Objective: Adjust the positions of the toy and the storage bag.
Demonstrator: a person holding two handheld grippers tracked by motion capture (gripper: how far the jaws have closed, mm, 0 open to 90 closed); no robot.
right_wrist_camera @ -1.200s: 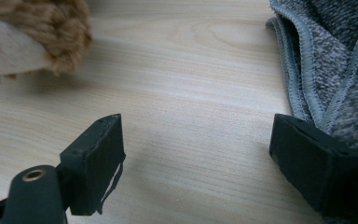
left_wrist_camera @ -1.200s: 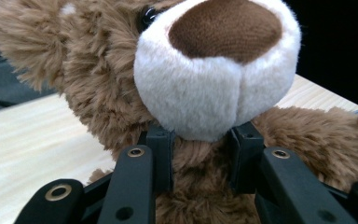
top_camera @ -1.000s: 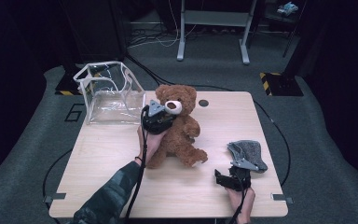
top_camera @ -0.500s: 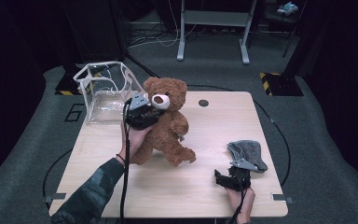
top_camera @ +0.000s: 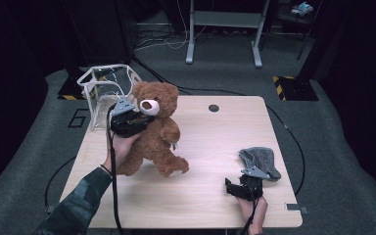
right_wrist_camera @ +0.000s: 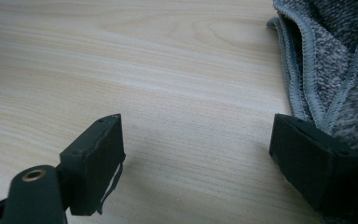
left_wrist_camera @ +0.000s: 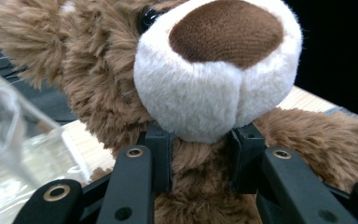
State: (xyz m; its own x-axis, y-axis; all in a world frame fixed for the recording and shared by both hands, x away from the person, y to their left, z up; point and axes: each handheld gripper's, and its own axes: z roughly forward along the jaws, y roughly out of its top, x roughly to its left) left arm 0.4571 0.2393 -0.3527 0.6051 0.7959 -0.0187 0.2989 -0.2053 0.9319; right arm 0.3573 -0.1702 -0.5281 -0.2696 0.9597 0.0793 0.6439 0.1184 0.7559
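High view: left gripper [top_camera: 138, 119] pinched the brown teddy bear [top_camera: 154, 129] at its neck, holding it tilted beside the clear plastic box [top_camera: 108, 90]; right gripper [top_camera: 240, 188] rested on the wooden table [top_camera: 200, 147], jaws spread, beside the grey cloth [top_camera: 260, 161]

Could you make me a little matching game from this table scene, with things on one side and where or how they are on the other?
Things:
1. teddy bear
2. grey cloth
3. clear box
4. right gripper

States:
A. jaws apart over bare wood
B. lying at the table's right side
C. clamped at the neck by the left gripper
D. standing at the table's far left corner

Pairs: 1-C, 2-B, 3-D, 4-A
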